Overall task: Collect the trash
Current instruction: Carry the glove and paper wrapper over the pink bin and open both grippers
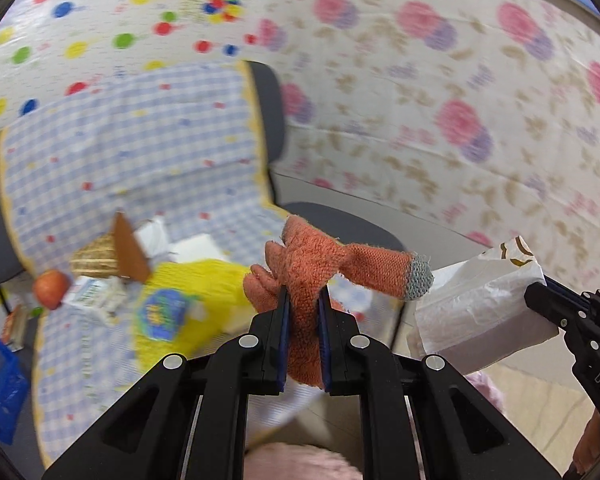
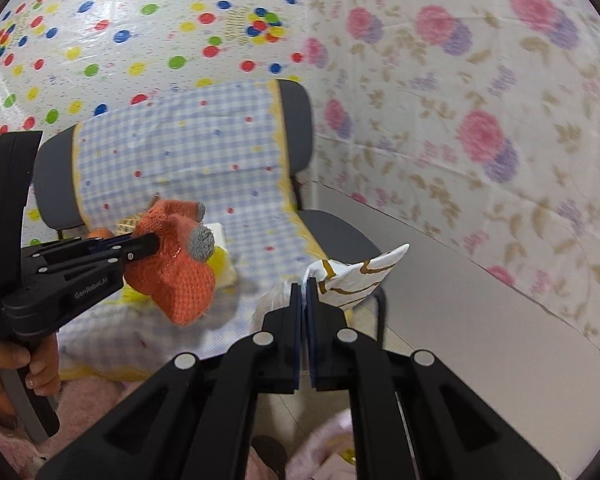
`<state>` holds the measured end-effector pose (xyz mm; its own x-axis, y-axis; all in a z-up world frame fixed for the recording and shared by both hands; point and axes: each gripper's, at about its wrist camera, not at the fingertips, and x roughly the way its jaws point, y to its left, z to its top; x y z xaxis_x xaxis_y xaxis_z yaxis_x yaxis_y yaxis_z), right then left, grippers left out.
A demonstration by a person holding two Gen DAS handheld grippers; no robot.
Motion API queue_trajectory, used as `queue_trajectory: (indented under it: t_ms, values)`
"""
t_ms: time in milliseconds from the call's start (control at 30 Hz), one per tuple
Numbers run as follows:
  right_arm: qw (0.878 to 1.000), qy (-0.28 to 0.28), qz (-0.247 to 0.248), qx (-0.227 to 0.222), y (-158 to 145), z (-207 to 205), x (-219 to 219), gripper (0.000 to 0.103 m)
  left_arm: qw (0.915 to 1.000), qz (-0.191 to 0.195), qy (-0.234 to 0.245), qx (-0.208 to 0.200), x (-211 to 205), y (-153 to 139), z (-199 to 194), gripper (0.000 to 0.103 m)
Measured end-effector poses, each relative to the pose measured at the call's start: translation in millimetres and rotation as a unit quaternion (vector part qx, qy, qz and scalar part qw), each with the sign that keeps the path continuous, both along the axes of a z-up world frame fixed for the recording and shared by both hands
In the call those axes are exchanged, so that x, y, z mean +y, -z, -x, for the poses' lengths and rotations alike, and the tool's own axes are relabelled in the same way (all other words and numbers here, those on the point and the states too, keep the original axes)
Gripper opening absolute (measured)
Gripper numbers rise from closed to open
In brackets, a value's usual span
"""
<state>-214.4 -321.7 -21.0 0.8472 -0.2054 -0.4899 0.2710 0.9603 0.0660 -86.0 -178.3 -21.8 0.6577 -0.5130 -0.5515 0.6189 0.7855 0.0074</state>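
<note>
A: What is each hand carrying?

B: The left gripper [image 1: 303, 300] has its fingers nearly closed, pinching an orange knitted glove [image 1: 316, 264] by the cuff, so the glove's fingers stick up and out in front of the chair [image 1: 268, 112].

A: And the other?

B: The right gripper [image 2: 303, 284] has its fingers pressed almost together on a crumpled white paper wrapper [image 2: 356, 276] with gold lines. It is thin, which is why barely any gap shows. It hangs in the air just right of the chair seat.

A: Why are both held clear of the chair?

B: My guess is they are being carried off to a bin, though none is in view.

A: What remains on the chair?

B: On its checked cloth [image 1: 132, 152] lie a woven basket [image 1: 94, 260], an orange fruit [image 1: 51, 289], a yellow cloth [image 1: 204, 280] and small cartons; blur makes those hard to name.
</note>
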Motion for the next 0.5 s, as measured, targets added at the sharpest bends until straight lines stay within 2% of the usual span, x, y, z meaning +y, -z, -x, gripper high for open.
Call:
queue_trajectory:
  t_ms: [133, 333, 500]
  values:
    - [0.999, 0.046, -0.001, 0.02, 18.4, 34.5, -15.8, 0.003, 0.9978, -0.007, 0.065, 0.01, -29.8, 13.5, 28.9, 0.013]
    - [0.994, 0.095, -0.007, 0.058, 52.1, 72.9, -31.9, 0.003, 0.9858, -0.019, 0.161, 0.044, -73.1, 43.9, 62.9, 0.013]
    - [0.989, 0.113, -0.022, 0.089, 79.8, 90.6, -41.5, 0.004, 0.976, -0.046, 0.201, 0.069, -98.5, 76.5, 79.9, 0.013]
